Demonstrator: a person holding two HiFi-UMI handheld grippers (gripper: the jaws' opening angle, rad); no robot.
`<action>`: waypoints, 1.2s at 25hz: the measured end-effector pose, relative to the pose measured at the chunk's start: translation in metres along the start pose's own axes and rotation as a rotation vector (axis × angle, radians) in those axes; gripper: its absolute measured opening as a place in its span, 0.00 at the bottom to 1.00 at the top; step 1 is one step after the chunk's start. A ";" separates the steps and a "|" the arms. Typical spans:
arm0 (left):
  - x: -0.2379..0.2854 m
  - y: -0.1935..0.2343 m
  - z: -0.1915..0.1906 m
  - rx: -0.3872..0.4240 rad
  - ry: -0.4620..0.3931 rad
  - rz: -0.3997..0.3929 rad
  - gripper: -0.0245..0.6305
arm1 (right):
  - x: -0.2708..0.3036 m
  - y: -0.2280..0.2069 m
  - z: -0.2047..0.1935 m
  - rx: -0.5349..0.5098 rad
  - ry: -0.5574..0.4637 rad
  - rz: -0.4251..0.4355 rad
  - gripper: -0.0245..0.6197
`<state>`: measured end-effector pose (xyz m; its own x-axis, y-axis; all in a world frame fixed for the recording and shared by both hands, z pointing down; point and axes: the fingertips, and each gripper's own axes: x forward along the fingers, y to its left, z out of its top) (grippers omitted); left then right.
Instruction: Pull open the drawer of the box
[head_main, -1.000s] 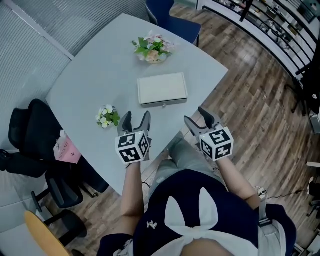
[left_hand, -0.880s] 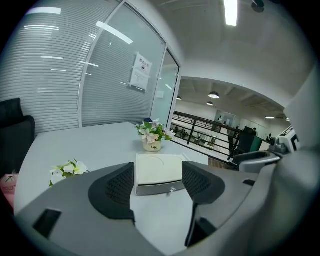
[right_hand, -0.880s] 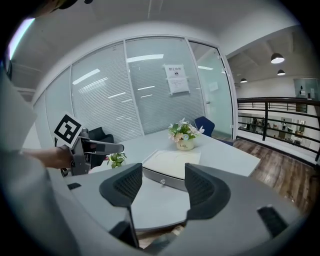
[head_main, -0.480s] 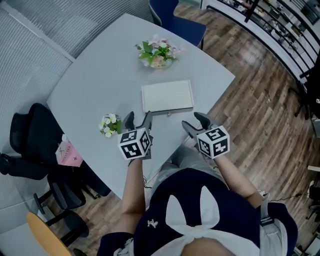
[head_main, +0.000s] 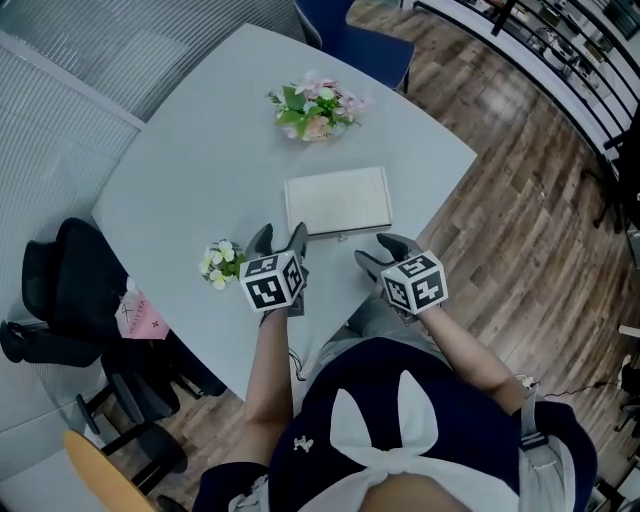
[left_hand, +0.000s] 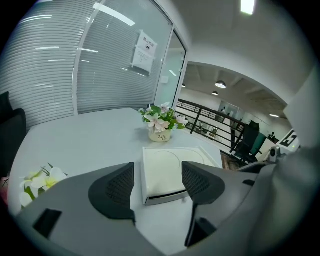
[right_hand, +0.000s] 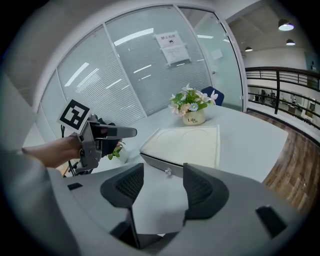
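Bearing "Life", a flower pot (left_hand: 160, 136) stands beyond the box (left_hand: 170, 170).

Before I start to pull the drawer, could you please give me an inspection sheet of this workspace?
surface: pale grey table.
job's things: flat white box; drawer shut, small knob facing the person.
clutter: flower pot behind the box; small flower bunch left of the box.
grippers: left gripper open, empty; right gripper open, jaws just closing slightly, nothing between them; both short of the box.
cables: nothing seen on the table.
surroundings: black chair, blue chair, wooden floor, glass wall with blinds.
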<state>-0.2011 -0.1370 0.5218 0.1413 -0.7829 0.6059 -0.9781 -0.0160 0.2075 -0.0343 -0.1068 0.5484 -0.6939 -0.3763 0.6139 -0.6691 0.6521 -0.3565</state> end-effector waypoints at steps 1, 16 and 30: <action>0.003 0.001 -0.001 -0.003 0.011 -0.003 0.48 | 0.004 0.000 -0.002 0.006 0.012 0.000 0.41; 0.046 0.016 -0.029 -0.033 0.149 -0.006 0.48 | 0.061 -0.001 -0.023 0.129 0.109 -0.004 0.40; 0.057 0.016 -0.042 -0.080 0.205 -0.050 0.43 | 0.092 -0.005 -0.039 0.249 0.152 -0.023 0.38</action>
<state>-0.2019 -0.1559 0.5918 0.2250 -0.6395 0.7351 -0.9551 0.0043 0.2961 -0.0841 -0.1190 0.6344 -0.6427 -0.2740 0.7155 -0.7418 0.4561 -0.4917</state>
